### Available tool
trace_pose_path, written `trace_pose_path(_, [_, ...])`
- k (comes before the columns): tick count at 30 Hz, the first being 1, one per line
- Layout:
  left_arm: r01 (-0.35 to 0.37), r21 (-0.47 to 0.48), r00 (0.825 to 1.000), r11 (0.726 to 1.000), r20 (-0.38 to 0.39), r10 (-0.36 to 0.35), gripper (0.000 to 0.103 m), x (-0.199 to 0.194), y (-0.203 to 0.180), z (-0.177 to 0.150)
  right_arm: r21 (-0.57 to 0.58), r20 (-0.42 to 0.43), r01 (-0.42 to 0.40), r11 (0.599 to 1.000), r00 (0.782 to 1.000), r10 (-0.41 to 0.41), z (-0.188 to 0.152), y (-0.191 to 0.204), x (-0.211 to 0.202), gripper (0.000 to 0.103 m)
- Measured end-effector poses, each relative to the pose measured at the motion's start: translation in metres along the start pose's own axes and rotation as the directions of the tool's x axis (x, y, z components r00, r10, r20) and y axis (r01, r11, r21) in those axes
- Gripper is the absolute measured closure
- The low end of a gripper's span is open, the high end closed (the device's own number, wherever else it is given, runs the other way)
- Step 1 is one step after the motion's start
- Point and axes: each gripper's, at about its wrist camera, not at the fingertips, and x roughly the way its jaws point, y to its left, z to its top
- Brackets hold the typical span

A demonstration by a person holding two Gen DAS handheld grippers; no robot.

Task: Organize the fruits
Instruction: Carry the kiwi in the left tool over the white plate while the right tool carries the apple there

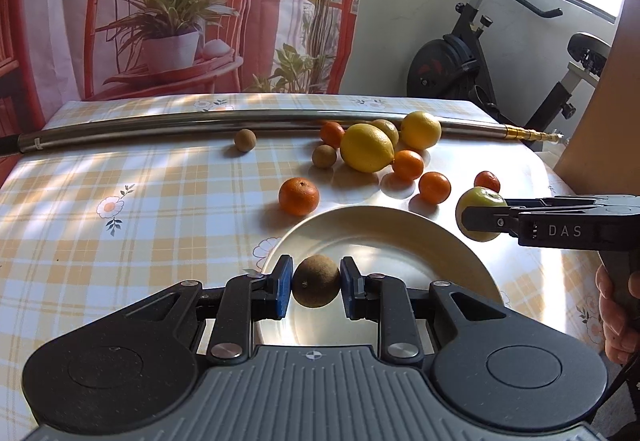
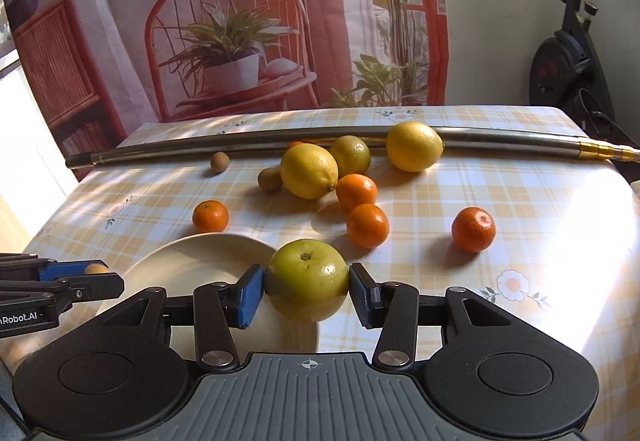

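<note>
Blue pads of my left hand-held gripper press both sides of a small brown fruit, jaws narrowed to its width, holding it above the near part of the cream plate. My right hand-held gripper is spread wider around a green-yellow citrus, one pad against each side, and carries it over the plate's right rim; in the left wrist view my hand shows on its handle.

Beyond the plate, loose fruit lies on the surface, which wears a yellow plaid cloth with daisies. One mandarin sits just beside the plate's far rim. Farther back, two lemons, a greenish citrus, several mandarins and a brown fruit cluster close together. Another brown fruit lies apart to the left, near a long metal tube that spans the far side of the surface.

Behind hangs a printed curtain showing a red chair and potted plants. An exercise bike stands by the window on the right.
</note>
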Motion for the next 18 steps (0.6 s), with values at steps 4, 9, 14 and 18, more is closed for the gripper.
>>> trace_pose_path(4, [0.007, -0.013, 0.999, 1.000, -0.032, -0.008, 0.076, -0.003, -0.001, -0.008, 0.001, -0.023, -0.019, 1.000, 1.000, 0.019, -0.011, 0.011, -0.007, 0.060])
trace_pose_path(9, [0.025, -0.032, 0.997, 0.999, -0.073, -0.027, 0.076, -0.003, -0.003, -0.016, -0.004, -0.038, -0.027, 1.000, 0.999, 0.026, -0.025, 0.020, -0.015, 0.060])
trace_pose_path(14, [0.042, -0.040, 0.994, 0.998, -0.100, -0.046, 0.076, -0.001, -0.008, -0.021, -0.016, -0.069, -0.046, 0.999, 0.997, 0.045, -0.038, 0.029, -0.022, 0.060])
trace_pose_path(18, [0.052, -0.027, 0.991, 0.998, -0.123, -0.055, 0.076, 0.002, -0.015, -0.027, -0.035, -0.084, -0.058, 0.998, 0.995, 0.055, -0.046, 0.036, -0.024, 0.060])
